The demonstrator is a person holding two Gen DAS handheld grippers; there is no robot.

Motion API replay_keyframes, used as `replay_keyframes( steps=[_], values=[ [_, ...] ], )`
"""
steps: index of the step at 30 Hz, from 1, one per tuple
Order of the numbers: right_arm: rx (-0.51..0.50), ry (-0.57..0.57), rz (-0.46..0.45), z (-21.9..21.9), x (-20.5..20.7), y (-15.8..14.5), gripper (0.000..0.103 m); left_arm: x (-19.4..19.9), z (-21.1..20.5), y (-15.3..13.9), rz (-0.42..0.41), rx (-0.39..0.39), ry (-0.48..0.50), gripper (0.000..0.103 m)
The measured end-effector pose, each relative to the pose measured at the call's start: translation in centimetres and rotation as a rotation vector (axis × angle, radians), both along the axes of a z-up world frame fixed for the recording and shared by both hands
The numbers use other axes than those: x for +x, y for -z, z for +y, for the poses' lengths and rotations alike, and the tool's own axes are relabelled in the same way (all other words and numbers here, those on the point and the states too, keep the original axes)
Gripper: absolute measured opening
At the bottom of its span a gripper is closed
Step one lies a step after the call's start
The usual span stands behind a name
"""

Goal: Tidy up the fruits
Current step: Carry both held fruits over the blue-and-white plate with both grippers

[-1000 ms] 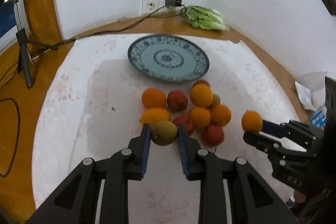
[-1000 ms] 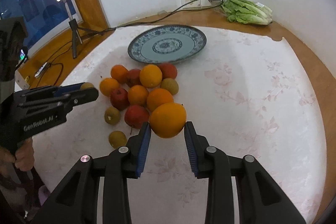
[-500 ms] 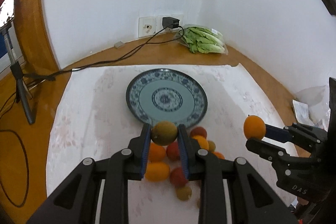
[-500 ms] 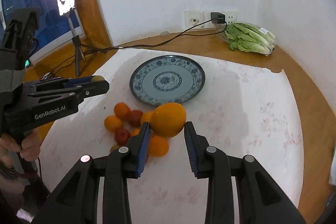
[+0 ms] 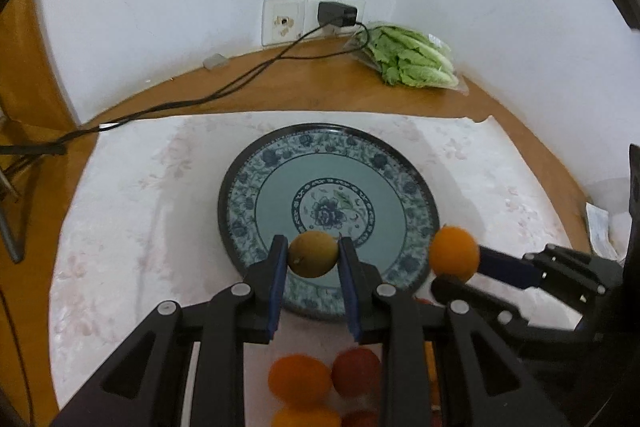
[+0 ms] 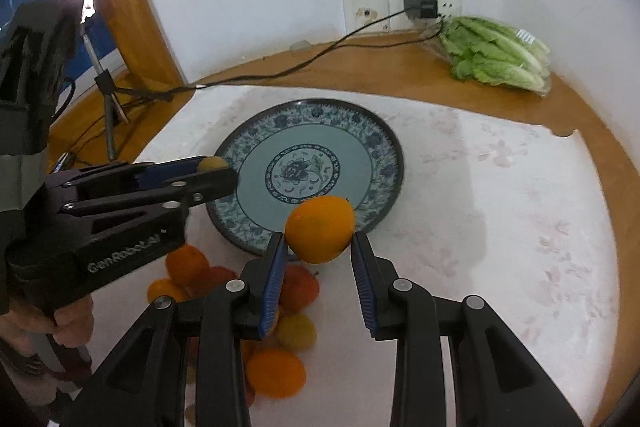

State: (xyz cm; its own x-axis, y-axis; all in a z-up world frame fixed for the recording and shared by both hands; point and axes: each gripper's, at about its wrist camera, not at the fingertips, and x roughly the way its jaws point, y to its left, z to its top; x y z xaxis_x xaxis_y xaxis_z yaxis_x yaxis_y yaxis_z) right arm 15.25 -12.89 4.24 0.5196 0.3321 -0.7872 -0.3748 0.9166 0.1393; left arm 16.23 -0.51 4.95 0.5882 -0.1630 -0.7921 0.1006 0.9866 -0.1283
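White cloth (image 5: 120, 227); left gripper (image 5: 313, 259) clamps kiwi (image 5: 313, 254); right gripper (image 6: 320, 247) clamps orange (image 6: 320, 229); only right view shows hand (image 6: 68, 319).

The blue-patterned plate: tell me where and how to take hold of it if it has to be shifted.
Grip the plate by its rim, one finger above and one below, coming in low from the near edge. It is wide, flat and shallow, so the raised patterned border is probably the only part thin enough to pinch. Both grippers are full now: the left gripper holds a greenish fruit, the right gripper an orange.

Both wrist views down onto plate (image 5: 404, 163)
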Motion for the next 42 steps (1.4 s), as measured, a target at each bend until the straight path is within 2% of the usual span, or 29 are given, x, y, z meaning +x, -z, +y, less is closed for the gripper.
replay_keyframes(
  steps=[11,19,28,32,38,41,42],
  values=[
    [-0.005,-0.02,0.018,1.9,2.6,2.7,0.034,2.2,0.3,3.3,0.052,-0.011,-0.009,0.026],
    [-0.032,-0.05,-0.007,2.7,2.2,3.2,0.034,1.7,-0.3,3.3,0.04,0.038,-0.006,0.026],
    [-0.016,-0.074,0.027,2.7,1.5,3.0,0.034,1.1,-0.3,3.0,0.061,0.041,-0.005,0.026],
    [-0.002,-0.064,0.042,2.6,2.0,3.0,0.034,1.8,-0.2,3.1,0.073,0.019,-0.017,0.026],
    [-0.022,-0.061,0.026,2.7,1.9,2.9,0.034,1.6,-0.5,3.3,0.057,0.048,-0.012,0.026],
    [-0.047,-0.065,0.003,2.9,1.4,2.9,0.034,1.4,-0.8,3.3,0.046,0.079,-0.009,0.031],
    [-0.052,-0.066,0.0,2.9,1.4,2.9,0.034,1.4,-0.8,3.3,0.044,0.086,-0.012,0.035]
  ],
)
